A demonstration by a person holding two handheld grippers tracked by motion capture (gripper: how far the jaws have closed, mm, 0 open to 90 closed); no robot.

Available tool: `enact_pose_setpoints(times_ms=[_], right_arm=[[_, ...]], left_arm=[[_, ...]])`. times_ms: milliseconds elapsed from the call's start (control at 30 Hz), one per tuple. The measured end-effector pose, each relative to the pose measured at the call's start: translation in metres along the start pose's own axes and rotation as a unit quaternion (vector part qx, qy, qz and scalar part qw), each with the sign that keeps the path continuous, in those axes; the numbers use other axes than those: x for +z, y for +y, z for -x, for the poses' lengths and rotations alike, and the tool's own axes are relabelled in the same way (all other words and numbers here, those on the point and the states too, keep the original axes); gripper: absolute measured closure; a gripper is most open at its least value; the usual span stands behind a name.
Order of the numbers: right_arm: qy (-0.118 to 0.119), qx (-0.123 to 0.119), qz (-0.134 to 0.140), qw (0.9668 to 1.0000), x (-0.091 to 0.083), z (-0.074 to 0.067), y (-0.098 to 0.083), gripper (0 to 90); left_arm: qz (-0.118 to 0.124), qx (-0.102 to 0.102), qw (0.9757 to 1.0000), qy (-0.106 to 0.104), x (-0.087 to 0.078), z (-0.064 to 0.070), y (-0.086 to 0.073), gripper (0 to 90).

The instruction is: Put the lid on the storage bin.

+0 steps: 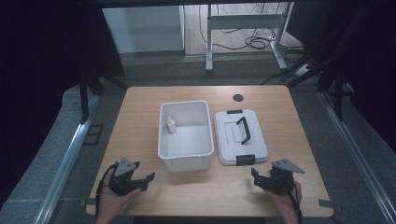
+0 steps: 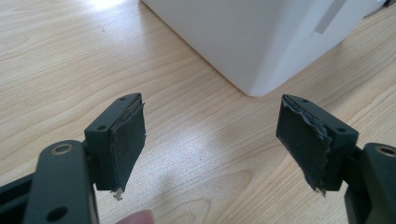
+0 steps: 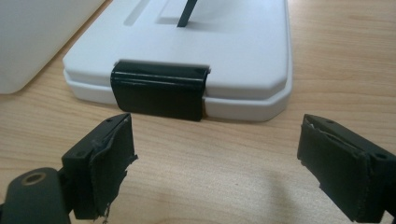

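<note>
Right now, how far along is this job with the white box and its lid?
Done: a small white bottle stands inside the open white box.
In hand: nothing. The left gripper and right gripper rest open near the table's front edge, the right one facing the lid's black latch.
Left: the lid lies flat beside the box, so closing it probably remains.

A white bin (image 1: 185, 135) stands open at the middle of the wooden table (image 1: 140, 107), a small white bottle (image 1: 171, 124) upright inside. Its lid (image 1: 239, 136), with black handle and clasps, lies just beside it. The left claw (image 1: 145, 179) and right claw (image 1: 257, 177) rest near the front edge, both open and empty.
</note>
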State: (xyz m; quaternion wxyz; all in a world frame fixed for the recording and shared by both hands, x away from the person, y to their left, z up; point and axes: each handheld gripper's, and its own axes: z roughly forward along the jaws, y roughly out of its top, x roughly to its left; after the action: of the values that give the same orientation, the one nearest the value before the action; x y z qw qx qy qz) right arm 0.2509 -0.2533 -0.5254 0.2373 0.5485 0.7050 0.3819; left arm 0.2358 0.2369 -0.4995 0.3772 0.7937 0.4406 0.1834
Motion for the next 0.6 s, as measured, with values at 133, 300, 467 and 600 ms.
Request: enact_pose_setpoints(times_ms=[133, 300, 467, 600], right_arm=[[-0.011, 0.000, 0.005, 0.9999, -0.0006, -0.0005, -0.0007, 12.3], [-0.012, -0.003, 0.001, 0.9999, -0.0002, -0.0043, -0.0004, 14.3], [-0.018, -0.001, -0.002, 0.9998, 0.0024, -0.0059, 0.0004, 14.5], [-0.019, 0.002, -0.005, 0.9998, 0.0035, -0.0052, 0.0001, 14.9]], left_arm=[[-0.002, 0.001, 1.0000, 0.000, 0.0008, 0.0002, -0.0006, 24.1], [-0.001, 0.003, 1.0000, -0.001, 0.0005, 0.0017, 0.0002, 24.1], [-0.002, 0.001, 1.0000, 0.000, 0.0011, 0.0008, -0.0004, 24.1], [-0.003, 0.001, 1.0000, 0.000, 0.0015, 0.0004, -0.0006, 24.1]])
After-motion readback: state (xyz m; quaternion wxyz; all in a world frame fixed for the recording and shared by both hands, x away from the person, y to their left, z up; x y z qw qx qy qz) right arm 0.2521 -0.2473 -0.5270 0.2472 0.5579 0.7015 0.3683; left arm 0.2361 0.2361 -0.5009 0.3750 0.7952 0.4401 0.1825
